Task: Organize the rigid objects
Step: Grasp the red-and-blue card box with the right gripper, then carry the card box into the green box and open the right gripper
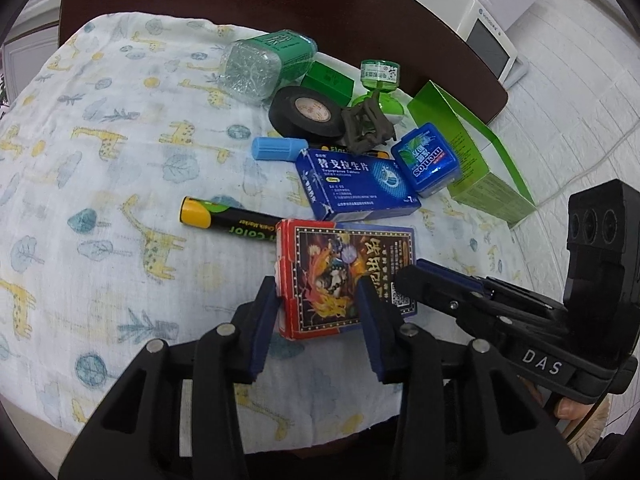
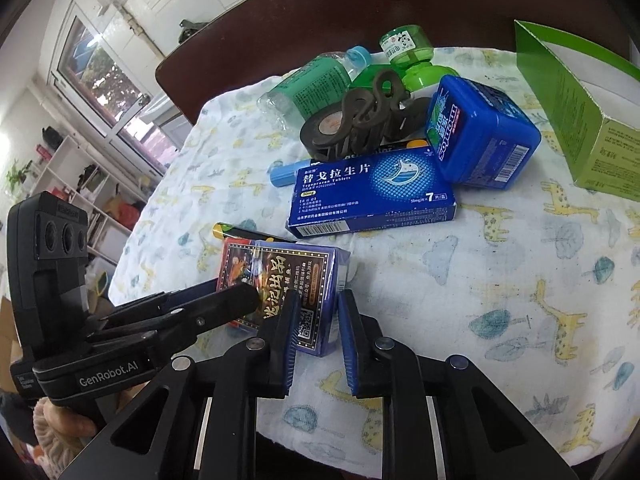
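Note:
A red and blue card box [image 1: 340,276] sits at the near edge of the pile, tilted a little off the giraffe-print cloth [image 1: 100,160]. My left gripper [image 1: 316,300] is shut on its red end, one pad at the red edge and the other on the printed face. My right gripper [image 2: 319,304] is shut on the blue end of the card box [image 2: 280,276], and its fingers reach in from the right in the left wrist view. Behind lie a blue tablet box [image 1: 356,184], a blue mint tub [image 1: 426,162] and a yellow-and-black marker [image 1: 224,220].
Further back are a black tape roll [image 1: 308,112], a brown snake figure [image 1: 366,128], a light blue cylinder [image 1: 278,148], a lying green bottle [image 1: 268,64] and an open green carton [image 1: 472,160]. A white appliance [image 1: 480,8] stands beyond the table. Bare cloth spreads to the left.

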Action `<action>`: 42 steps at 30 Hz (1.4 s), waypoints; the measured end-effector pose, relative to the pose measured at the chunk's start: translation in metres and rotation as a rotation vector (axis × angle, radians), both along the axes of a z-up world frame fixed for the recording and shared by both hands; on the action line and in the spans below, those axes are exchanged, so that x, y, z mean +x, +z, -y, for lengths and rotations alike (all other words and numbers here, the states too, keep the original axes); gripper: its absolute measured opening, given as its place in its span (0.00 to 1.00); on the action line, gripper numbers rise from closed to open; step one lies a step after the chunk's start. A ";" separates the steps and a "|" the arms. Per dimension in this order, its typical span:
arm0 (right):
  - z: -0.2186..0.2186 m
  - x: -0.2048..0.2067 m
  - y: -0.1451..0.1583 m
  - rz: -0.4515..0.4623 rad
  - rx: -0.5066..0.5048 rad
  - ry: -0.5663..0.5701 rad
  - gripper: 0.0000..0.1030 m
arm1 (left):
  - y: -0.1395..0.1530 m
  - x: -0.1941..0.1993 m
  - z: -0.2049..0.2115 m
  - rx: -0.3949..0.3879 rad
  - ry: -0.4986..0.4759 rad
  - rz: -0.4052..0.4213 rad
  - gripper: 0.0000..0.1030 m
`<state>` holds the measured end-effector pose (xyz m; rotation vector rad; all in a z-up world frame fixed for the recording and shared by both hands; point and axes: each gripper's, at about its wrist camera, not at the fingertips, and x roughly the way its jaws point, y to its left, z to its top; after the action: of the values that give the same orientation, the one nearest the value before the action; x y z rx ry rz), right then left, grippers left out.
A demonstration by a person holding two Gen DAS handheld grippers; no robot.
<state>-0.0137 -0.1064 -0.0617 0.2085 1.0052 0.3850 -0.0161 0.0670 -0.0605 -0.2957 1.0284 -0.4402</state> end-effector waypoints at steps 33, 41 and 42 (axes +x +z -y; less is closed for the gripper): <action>0.232 0.054 0.110 0.363 -0.045 -0.251 0.21 | 0.079 0.120 0.263 0.129 -0.322 0.170 0.39; 0.272 0.085 0.060 0.209 0.032 -0.299 0.21 | 0.055 0.136 0.291 0.221 -0.348 0.116 0.38; 0.273 0.087 0.053 0.190 0.035 -0.299 0.21 | 0.053 0.136 0.294 0.234 -0.352 0.114 0.38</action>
<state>0.0735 -0.3795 -0.0084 0.3429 0.7662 0.1460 0.1197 -0.2268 -0.0079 0.1218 1.0112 -0.6393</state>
